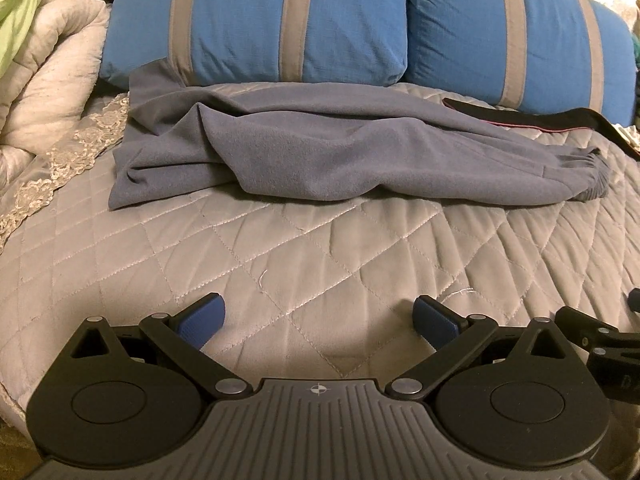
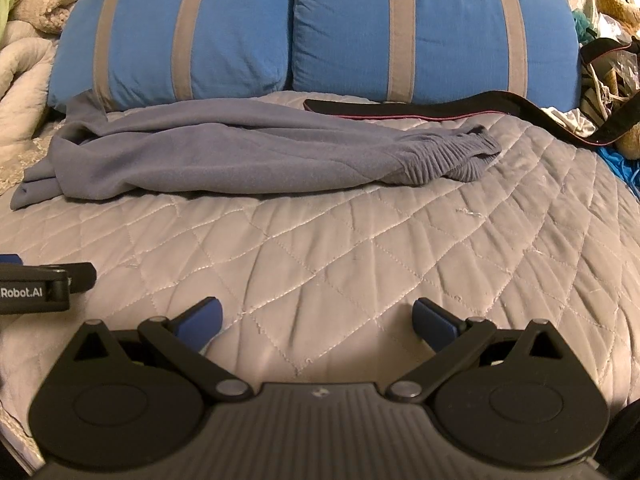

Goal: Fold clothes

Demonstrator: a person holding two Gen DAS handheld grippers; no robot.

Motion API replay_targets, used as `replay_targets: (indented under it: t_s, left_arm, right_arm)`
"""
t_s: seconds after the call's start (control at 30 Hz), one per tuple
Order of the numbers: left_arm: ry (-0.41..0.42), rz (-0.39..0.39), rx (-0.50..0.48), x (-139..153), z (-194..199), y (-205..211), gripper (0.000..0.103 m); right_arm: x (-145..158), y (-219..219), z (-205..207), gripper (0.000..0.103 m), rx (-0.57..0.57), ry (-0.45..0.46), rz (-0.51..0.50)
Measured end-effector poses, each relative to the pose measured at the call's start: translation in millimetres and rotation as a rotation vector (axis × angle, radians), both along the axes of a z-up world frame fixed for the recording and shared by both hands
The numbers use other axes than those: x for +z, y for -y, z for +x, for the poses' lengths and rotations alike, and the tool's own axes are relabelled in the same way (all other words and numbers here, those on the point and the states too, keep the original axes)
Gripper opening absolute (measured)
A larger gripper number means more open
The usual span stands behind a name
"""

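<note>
Two spread-jawed tools, left gripper and right gripper, hover empty above the quilted bedspread. Grey-blue fleece trousers lie crumpled before the blue pillows: soft, light, likely limp; best pinched at the elastic waistband.

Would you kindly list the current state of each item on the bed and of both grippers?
Grey-blue trousers: loosely bunched lengthwise, not yet folded, elastic waistband at the right.
Black strap: laid out behind the trousers, beside the pillows.
Blue pillows: propped side by side.
Quilted bedspread: spread flat.
Left gripper: open, holding nothing.
Right gripper: open, holding nothing.
</note>
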State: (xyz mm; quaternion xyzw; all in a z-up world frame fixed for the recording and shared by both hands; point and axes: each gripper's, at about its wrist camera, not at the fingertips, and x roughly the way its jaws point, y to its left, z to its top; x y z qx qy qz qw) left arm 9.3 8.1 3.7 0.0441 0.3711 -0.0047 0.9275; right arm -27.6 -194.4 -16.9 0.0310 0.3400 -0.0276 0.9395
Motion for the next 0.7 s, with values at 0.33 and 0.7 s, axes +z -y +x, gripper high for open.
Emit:
replay_targets:
  t_s: [0.33, 0.7]
  left_arm:
    - [-0.031, -0.01, -0.001, 1.7, 4.3, -1.4, 0.103]
    - [-0.086, 0.007, 0.076, 6.0, 7.9, 7.3, 0.102]
  right_arm:
    - [-0.3, 0.6, 0.6, 0.103, -0.001, -0.005, -0.001]
    - [3.6, 5.1, 1.4, 0.102, 0.031, -0.045, 0.008]
